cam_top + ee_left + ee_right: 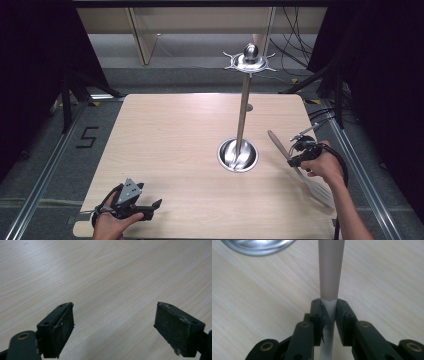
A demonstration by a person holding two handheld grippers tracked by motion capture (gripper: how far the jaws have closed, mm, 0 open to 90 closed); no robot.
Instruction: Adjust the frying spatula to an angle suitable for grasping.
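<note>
The right gripper (328, 308) pinches a spatula (278, 146) handle thinly; it could twist loose. The left gripper (113, 327) rests spread.

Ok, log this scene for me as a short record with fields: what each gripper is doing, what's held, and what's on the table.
left gripper: open, nothing between the jaws, low over the near left part of the table
right gripper: shut on the spatula
spatula: wooden handle points up and away, pale blade trails back past the hand
stand: metal utensil stand, round base dish, upright pole, hooked crown on top, nothing hanging on it
table: light wood
spatula versus stand: apart, the spatula to the right of the base dish
</note>
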